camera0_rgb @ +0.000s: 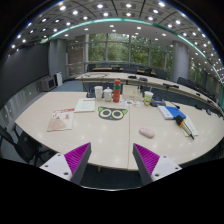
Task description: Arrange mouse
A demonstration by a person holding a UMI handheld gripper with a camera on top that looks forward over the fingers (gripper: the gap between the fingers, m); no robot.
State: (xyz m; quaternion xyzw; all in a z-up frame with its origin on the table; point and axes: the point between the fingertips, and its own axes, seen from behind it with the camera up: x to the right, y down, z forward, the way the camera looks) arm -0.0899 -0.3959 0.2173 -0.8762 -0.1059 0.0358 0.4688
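The gripper [109, 160], its magenta-padded fingers [76, 156] spread apart on nothing, hangs above the pale table [105, 140], while the small white oval mouse [147, 132] lies well ahead, its details too small to resolve.
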